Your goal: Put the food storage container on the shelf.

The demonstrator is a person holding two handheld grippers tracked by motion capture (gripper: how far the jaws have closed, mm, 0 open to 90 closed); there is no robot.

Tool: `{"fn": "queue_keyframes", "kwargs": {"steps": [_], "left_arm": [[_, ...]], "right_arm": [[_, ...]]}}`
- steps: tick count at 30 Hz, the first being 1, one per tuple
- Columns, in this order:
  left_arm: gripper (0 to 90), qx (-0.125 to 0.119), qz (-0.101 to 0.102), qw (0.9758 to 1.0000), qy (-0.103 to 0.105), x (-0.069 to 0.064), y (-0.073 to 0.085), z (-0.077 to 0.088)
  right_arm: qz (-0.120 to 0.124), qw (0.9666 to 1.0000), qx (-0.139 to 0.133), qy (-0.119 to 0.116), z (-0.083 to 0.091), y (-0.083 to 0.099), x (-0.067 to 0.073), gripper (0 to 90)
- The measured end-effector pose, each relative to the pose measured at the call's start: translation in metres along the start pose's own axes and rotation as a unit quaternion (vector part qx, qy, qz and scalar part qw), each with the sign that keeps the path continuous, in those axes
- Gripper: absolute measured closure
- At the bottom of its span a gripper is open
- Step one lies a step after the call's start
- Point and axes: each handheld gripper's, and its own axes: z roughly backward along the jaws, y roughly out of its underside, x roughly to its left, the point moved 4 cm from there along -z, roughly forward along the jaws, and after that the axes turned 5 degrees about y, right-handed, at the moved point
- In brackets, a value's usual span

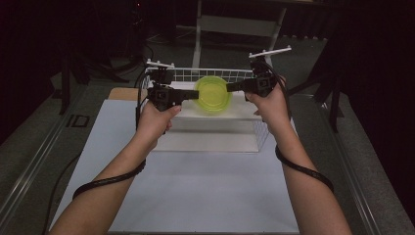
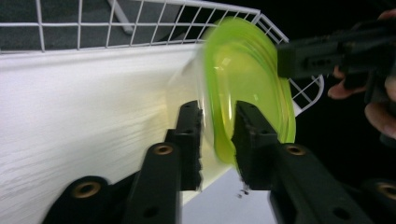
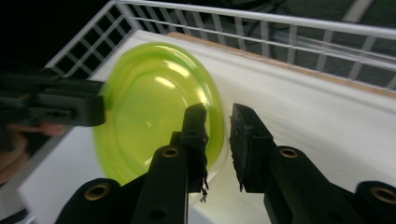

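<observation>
Green plate (image 1: 213, 93) lies flat, face up, on the white board inside the wire basket (image 1: 215, 73). Left hand-held gripper (image 2: 218, 126) straddles its rim, narrow; right hand-held gripper (image 3: 218, 122) narrow, its rim between the jaws, not pressed.

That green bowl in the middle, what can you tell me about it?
The green bowl is round, shallow and see-through, like yellow-green plastic, with a raised rim. It sits over the white shelf inside a white wire basket. The left gripper and right gripper each straddle its rim from opposite sides.

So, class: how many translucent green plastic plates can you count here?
1. The translucent green plastic plate sits on the white shelf of the wire rack, between both grippers. Others stacked beneath it may be hidden.
</observation>
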Motion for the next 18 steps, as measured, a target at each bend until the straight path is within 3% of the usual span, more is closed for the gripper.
{"fn": "queue_keyframes", "kwargs": {"steps": [3,10,15,18], "left_arm": [[72.5,0.001,0.005,1.0,-0.008,0.002,-0.002,-0.005],[70.7,-0.006,0.04,0.9991,-0.013,0.009,-0.007,-0.01],[63.4,-0.006,0.026,0.9993,-0.025,0.006,-0.01,-0.014],[60.4,-0.005,0.029,0.9992,-0.025,0.008,-0.011,-0.016]], "right_arm": [[-0.001,1.0,0.0,0.007,-0.004,-0.002,-0.001,75.0],[0.011,0.9993,0.001,0.034,-0.016,-0.007,-0.002,74.4],[0.014,0.9986,-0.004,0.05,-0.025,-0.009,-0.008,73.9],[0.013,0.9984,-0.007,0.055,-0.031,-0.012,-0.011,71.5]]}}
